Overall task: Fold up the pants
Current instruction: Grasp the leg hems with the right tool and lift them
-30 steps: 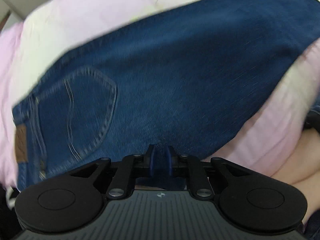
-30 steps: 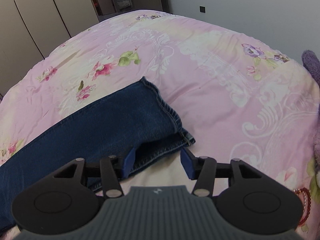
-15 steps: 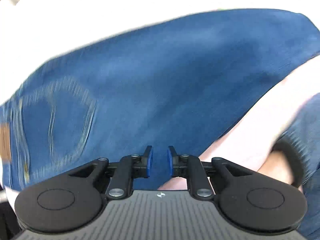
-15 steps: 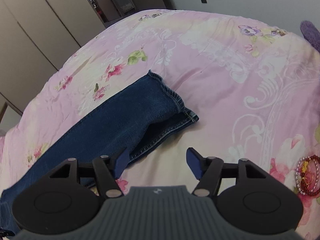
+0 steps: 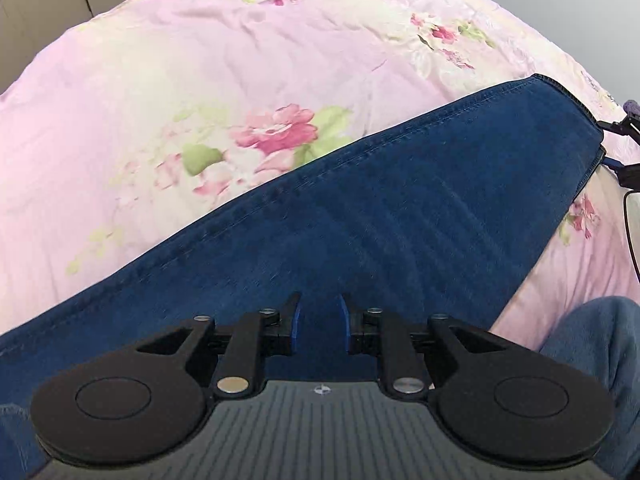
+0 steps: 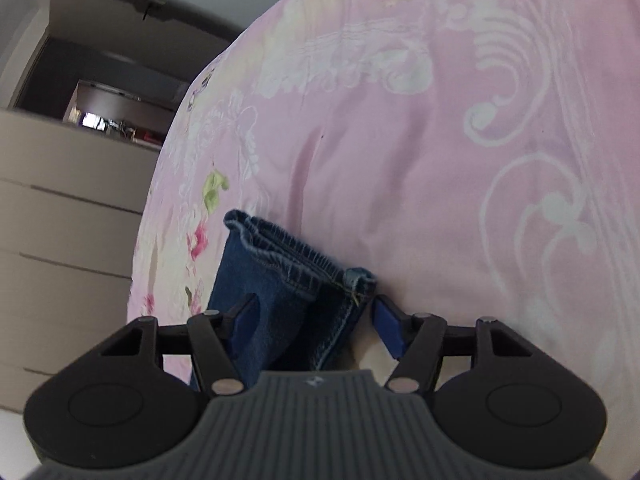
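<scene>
Viewing from the left wrist: left gripper (image 5: 319,328) stands narrowly parted over the jeans (image 5: 400,216), gripping nothing, near the bed (image 5: 160,80) edge.

Right wrist: right gripper (image 6: 316,320) gapes wide, straddling the stacked hems (image 6: 296,256); closing off-centre risks catching one layer only.

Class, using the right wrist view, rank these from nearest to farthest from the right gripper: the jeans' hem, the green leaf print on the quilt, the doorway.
From the right gripper:
1. jeans' hem, just ahead between the fingers.
2. green leaf print, left, on the quilt.
3. doorway, far upper left.

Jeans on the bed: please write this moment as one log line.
jeans: flat on quilt | left gripper: open above | right gripper: open around hems
</scene>
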Action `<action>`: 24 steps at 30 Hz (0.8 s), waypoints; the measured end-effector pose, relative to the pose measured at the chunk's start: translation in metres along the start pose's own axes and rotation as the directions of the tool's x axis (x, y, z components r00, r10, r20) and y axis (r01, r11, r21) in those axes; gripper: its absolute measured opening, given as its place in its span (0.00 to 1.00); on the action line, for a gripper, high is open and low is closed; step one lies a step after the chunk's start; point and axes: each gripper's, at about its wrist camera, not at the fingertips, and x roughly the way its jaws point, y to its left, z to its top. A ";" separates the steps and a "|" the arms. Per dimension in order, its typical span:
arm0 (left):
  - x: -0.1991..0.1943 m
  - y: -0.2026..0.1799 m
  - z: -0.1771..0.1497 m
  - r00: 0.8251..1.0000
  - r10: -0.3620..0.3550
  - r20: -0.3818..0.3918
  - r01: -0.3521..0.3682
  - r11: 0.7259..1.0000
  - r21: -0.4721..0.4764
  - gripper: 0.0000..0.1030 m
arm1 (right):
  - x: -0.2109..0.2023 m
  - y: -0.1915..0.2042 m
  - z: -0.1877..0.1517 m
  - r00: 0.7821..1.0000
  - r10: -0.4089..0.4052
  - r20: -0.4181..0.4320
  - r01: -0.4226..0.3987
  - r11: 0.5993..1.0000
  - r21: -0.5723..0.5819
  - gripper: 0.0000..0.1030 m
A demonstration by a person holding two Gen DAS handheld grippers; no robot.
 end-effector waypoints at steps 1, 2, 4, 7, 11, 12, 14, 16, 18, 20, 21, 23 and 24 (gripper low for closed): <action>0.005 -0.003 0.004 1.000 -0.003 -0.004 0.003 1.000 0.002 0.25 | 0.003 0.001 0.004 1.000 -0.003 0.004 0.003 1.000 0.003 0.59; 0.010 -0.004 0.007 1.000 -0.004 -0.009 0.004 1.000 0.005 0.25 | 0.006 0.005 0.006 1.000 -0.014 0.003 0.014 1.000 -0.018 0.59; 0.012 -0.004 0.007 1.000 -0.001 -0.015 0.002 1.000 0.006 0.25 | 0.014 0.014 0.007 0.999 -0.045 -0.019 0.043 0.996 -0.073 0.59; 0.021 -0.003 0.012 1.000 -0.022 -0.005 0.022 1.000 0.010 0.25 | 0.022 0.014 0.004 0.998 -0.048 -0.037 0.045 0.996 -0.076 0.38; 0.018 -0.014 0.015 0.998 -0.066 0.022 0.063 0.991 0.117 0.25 | 0.024 0.009 0.002 0.998 -0.057 -0.016 0.055 0.993 -0.108 0.08; 0.018 -0.018 0.016 0.998 -0.062 0.030 0.057 0.987 0.153 0.26 | 0.021 0.013 0.001 0.999 -0.053 -0.006 0.051 0.990 -0.130 0.07; 0.020 -0.024 0.018 0.999 -0.025 0.048 0.015 0.979 0.201 0.26 | 0.011 0.027 0.001 0.999 -0.029 0.015 0.031 0.981 -0.193 0.06; 0.025 -0.025 0.025 0.997 -0.002 0.077 -0.016 0.973 0.229 0.27 | -0.004 0.045 0.001 1.000 0.010 0.023 -0.004 0.971 -0.237 0.05; 0.040 -0.023 0.034 0.996 0.021 0.083 -0.040 0.972 0.230 0.27 | -0.019 0.067 0.001 0.999 0.042 0.031 -0.031 0.956 -0.291 0.05; 0.059 -0.023 0.041 0.996 0.034 0.077 -0.050 0.975 0.218 0.27 | -0.032 0.094 -0.003 0.996 0.075 0.039 -0.057 0.938 -0.342 0.05; 0.066 -0.024 0.042 0.996 0.039 0.079 -0.055 0.977 0.207 0.27 | -0.039 0.109 -0.006 0.995 0.091 0.042 -0.069 0.928 -0.366 0.05; 0.074 -0.024 0.041 0.995 0.051 0.087 -0.066 0.983 0.172 0.27 | -0.051 0.138 -0.013 0.991 0.125 0.044 -0.096 0.907 -0.410 0.05; 0.072 -0.023 0.040 0.994 0.052 0.097 -0.067 0.985 0.159 0.27 | -0.058 0.156 -0.019 0.988 0.147 0.041 -0.115 0.892 -0.437 0.05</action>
